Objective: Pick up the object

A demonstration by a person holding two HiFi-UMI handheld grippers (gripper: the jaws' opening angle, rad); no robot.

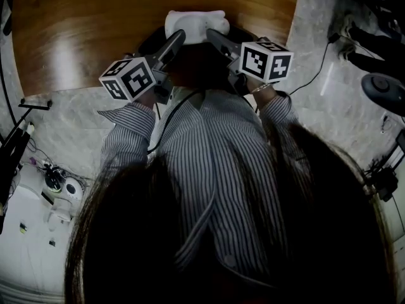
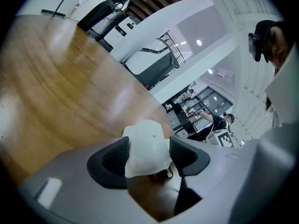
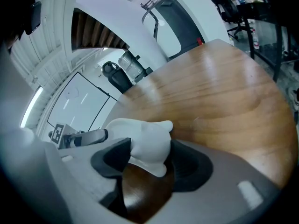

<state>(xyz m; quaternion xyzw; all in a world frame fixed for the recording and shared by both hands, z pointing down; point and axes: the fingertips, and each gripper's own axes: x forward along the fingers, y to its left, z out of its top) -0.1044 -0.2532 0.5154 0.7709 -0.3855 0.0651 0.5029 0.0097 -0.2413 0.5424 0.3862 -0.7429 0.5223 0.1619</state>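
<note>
A white, rounded figurine-like object (image 1: 196, 23) lies at the near edge of the brown wooden table (image 1: 95, 24). Both grippers reach it from my side. In the left gripper view the white object (image 2: 145, 148) fills the gap of my left gripper (image 2: 148, 154). The jaws stand at their widest and both dark pads (image 2: 114, 158) lie flush beside the object, with no squeeze visible. In the right gripper view the same object (image 3: 147, 141) sits in my right gripper (image 3: 150, 155), whose pads (image 3: 187, 164) rest against its sides. The object's underside is hidden.
The round table's edge curves just below the object, with pale marble floor (image 1: 329, 100) beyond it. Cables (image 1: 316, 68) and dark equipment (image 1: 386, 90) lie on the floor at right. More gear (image 1: 57, 182) lies at left. A person (image 2: 216, 122) stands far off.
</note>
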